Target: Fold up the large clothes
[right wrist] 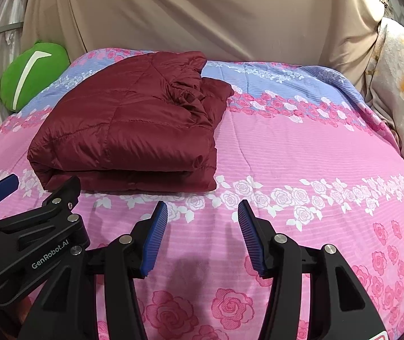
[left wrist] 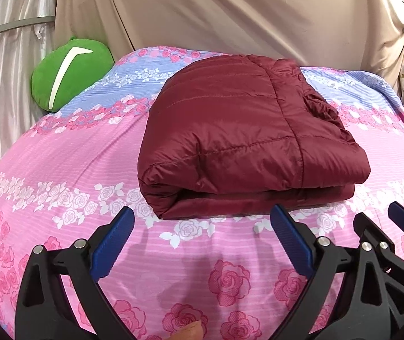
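Note:
A dark red quilted jacket (left wrist: 238, 136) lies folded into a thick rectangle on the pink floral bedspread (left wrist: 60, 170). In the right wrist view the jacket (right wrist: 128, 130) sits left of centre, with a crumpled part on its top right. My left gripper (left wrist: 202, 218) is open and empty, just short of the jacket's near edge. My right gripper (right wrist: 203, 209) is open and empty, in front of the jacket's right corner, over the bedspread (right wrist: 301, 147). The right gripper also shows at the right edge of the left wrist view (left wrist: 394, 221). The left gripper shows at the left of the right wrist view (right wrist: 32, 189).
A green plush cushion (left wrist: 68, 73) lies at the bed's far left; it also shows in the right wrist view (right wrist: 32, 76). Beige draped cloth (left wrist: 230, 14) hangs behind the bed. Patterned pale fabric (right wrist: 394, 85) hangs at the far right.

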`<state>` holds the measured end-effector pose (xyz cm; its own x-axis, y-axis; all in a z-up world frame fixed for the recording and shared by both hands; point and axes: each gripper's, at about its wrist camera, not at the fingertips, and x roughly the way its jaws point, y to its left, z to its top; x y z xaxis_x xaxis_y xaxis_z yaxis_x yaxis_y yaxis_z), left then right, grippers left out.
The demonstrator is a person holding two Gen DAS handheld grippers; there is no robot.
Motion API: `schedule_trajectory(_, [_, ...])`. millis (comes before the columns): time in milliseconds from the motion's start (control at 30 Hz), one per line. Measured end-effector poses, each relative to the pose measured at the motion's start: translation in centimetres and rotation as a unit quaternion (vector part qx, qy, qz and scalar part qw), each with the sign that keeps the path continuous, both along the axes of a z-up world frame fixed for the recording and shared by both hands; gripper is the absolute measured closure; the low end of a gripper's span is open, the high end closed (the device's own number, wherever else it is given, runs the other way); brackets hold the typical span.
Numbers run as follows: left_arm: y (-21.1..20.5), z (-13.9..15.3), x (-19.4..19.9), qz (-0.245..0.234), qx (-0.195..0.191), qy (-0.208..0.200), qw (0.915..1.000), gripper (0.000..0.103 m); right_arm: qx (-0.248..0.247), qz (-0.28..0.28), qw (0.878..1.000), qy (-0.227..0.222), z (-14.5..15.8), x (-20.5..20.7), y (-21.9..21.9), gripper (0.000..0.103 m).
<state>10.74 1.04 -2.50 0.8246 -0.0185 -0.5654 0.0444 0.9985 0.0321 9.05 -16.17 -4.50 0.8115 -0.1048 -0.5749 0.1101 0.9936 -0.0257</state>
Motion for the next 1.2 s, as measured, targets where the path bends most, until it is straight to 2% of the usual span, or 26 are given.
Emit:
schedule_trajectory(567, [-0.1,-0.1,-0.2,0.005,0.008,-0.004,0.9999,0.012,0.001,-0.003,1.0,0.004,-0.1,0.0,0.5,0.052])
schedule_trajectory(800, [0.4,0.0,-0.2,0.013,-0.004,-0.005,0.9999,0.013,-0.012,0.0,1.0,0.007,-0.2,0.1,1.2,0.052])
schedule_trajectory(1200, [0.3,-0.1,0.1,0.006,-0.002,-0.002,1.0,0.015,-0.013,-0.003,1.0,0.007,-0.3,0.1,1.1,0.052])
